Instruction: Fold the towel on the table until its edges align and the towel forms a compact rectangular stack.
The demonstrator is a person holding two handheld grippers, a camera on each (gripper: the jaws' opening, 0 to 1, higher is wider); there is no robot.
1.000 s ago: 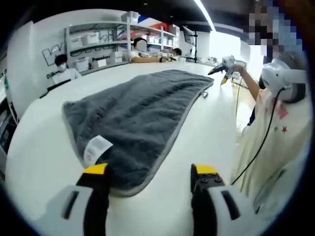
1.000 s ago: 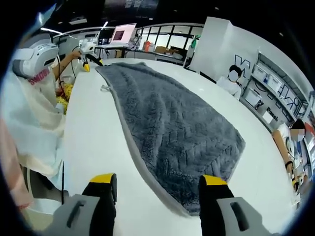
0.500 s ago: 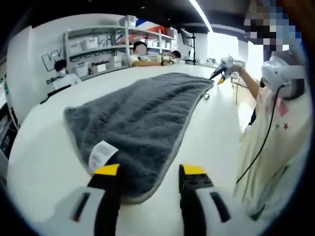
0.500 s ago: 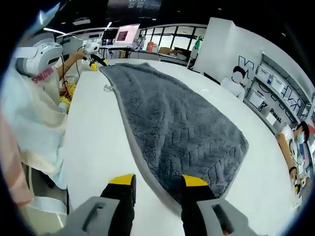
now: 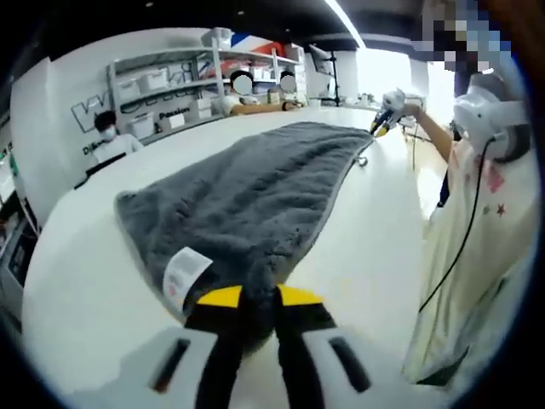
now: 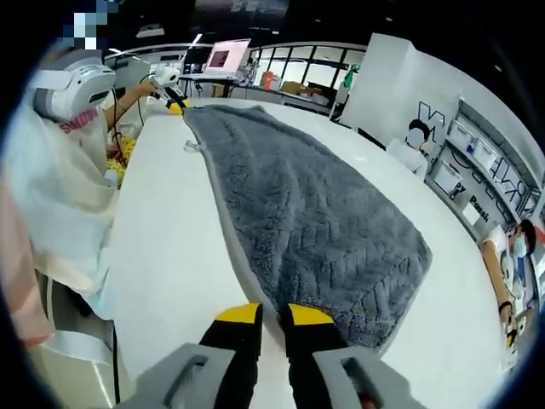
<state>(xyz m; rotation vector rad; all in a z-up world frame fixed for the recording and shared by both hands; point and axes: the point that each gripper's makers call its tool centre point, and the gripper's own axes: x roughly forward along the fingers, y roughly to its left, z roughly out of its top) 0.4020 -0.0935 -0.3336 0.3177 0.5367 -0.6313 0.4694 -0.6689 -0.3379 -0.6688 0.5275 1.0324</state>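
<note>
A dark grey fluffy towel with a pale grey hem lies flat and long on the white table; a white care label sits near its close corner. My left gripper is shut on the towel's near corner. From the other end, the same towel stretches away, and my right gripper is shut on its hemmed near edge. At the towel's far end in each view, the other yellow-tipped gripper shows, held in the person's hand.
The person in a cream shirt stands along the table's side. Shelves with white bins and seated people line the far wall. A laptop and clutter sit on a further desk. Bare tabletop flanks the towel.
Both grippers have gone from open to shut, closing on the towel's near corners. Each camera has moved slightly closer to the towel.
</note>
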